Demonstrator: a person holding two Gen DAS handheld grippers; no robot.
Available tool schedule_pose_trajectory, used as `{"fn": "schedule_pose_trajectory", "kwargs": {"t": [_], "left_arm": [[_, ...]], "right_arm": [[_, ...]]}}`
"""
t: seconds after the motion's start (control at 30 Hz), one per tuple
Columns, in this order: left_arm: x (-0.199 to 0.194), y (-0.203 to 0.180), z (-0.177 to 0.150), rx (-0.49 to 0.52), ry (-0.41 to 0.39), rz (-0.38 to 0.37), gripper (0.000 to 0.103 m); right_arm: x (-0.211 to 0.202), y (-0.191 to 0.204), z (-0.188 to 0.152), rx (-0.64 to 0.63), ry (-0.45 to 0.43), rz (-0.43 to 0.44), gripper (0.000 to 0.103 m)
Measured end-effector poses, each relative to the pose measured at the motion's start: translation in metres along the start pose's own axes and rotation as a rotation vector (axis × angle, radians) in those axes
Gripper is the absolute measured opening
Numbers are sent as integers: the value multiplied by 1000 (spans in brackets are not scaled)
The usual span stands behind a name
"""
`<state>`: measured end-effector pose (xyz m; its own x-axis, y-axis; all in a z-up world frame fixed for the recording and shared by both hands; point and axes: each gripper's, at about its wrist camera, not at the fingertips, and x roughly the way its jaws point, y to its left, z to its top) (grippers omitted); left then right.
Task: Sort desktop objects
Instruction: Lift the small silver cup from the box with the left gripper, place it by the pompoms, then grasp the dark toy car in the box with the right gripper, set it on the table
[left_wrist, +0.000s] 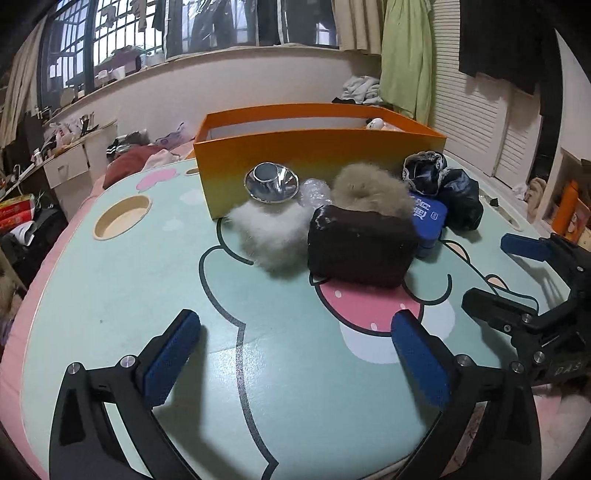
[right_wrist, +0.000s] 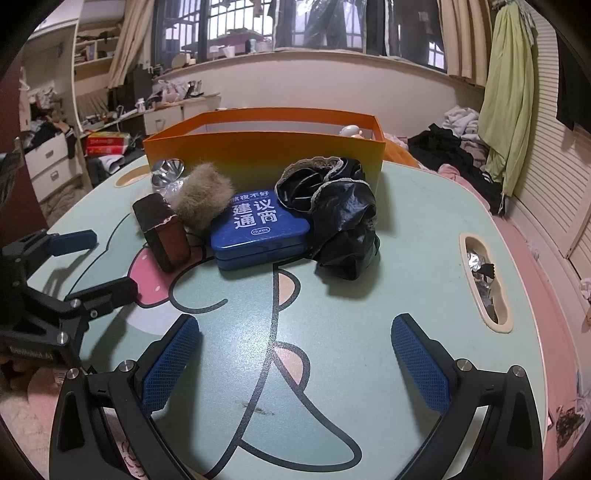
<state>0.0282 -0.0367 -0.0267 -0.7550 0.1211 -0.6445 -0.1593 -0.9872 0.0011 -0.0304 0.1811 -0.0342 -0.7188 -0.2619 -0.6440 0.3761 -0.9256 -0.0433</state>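
Blue-padded jaws on both the left gripper (left_wrist: 295, 354) and right gripper (right_wrist: 295, 354) stand wide apart over the surface (left_wrist: 110, 295), nothing held. Mid-frame before the orange box (left_wrist: 317, 162) sits the clutter: dark block (left_wrist: 360, 247) looks stiff, best pinched across its short sides; grey fluff (left_wrist: 266, 236) looks soft, light, squashable.

Background only: green curtain (right_wrist: 511, 99) hangs upper right, louvred closet doors (right_wrist: 554, 192) at right edge. Barred window (right_wrist: 236, 22) along the top, cups on the sill (right_wrist: 225, 51). White drawer unit (right_wrist: 48, 162) at left, red packet (right_wrist: 107, 142) just beside it. Clothes pile (right_wrist: 458, 144) on the pink bed (right_wrist: 532, 258), right of centre.
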Motion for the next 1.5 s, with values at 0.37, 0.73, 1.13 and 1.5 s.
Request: {"fn": "schedule_pose_trajectory", "kwargs": {"t": [0.37,0.73,1.13,1.5], "left_arm": [[-10,4,-1,1,-10,-6,103],[-12,0,-1,4,-13,-8,103],[-13,-3,-1,3,-17,-22,103],[-13,-2,-1,5,-17,-19,103]], "right_arm": [[-14,-6,16,39,-33,103,93],[60,34,199,55,257,513,57],[190,81,216,-70,546,339,37],[131,0,238,149,280,361,27]]}}
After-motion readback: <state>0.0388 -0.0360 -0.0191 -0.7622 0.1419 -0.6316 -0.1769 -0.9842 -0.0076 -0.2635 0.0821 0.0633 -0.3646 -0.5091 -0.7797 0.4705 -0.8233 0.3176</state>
